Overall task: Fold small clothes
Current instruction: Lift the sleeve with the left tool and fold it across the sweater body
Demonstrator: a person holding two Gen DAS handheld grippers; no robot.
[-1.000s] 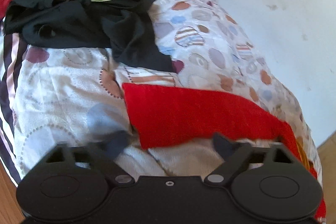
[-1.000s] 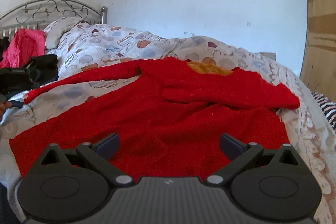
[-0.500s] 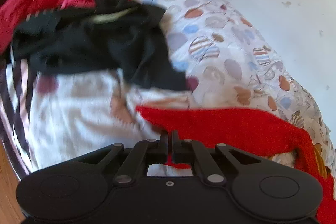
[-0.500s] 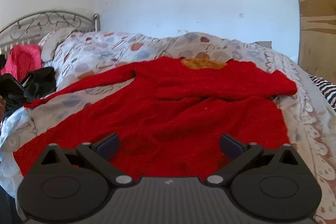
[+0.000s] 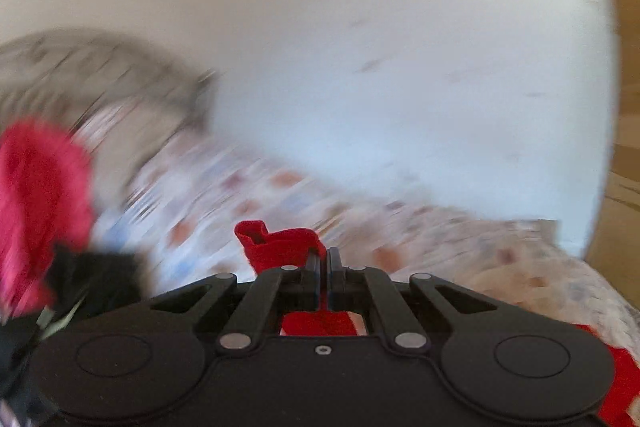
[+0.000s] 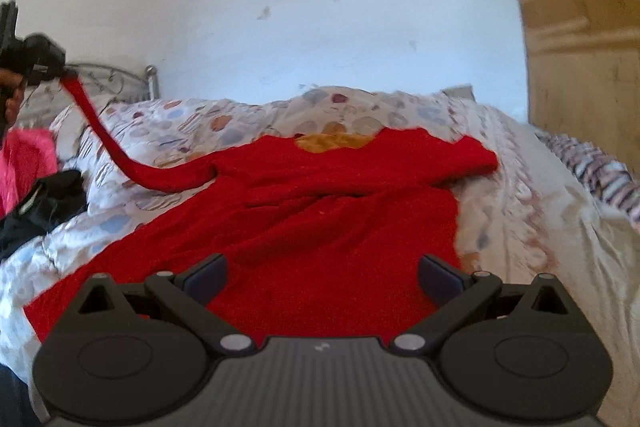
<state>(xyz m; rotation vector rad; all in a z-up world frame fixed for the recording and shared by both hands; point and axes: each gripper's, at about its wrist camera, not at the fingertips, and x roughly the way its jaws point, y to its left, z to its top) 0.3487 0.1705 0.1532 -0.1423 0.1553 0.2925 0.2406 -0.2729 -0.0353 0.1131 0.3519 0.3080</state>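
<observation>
Behind left gripper (image 5: 324, 261) blur, red sweater (image 6: 320, 219) sleeve pinched.

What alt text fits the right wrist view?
A red sweater lies spread on a patterned bedspread, its sleeve lifted at the far left by the left hand-held gripper. The open right hand-held gripper hovers over the hem.

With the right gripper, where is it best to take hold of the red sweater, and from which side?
Probably the hem edge nearest the open right gripper, approached from the front and low. The red sweater lies flat on the bed; the left gripper holds one sleeve cuff lifted.
</observation>
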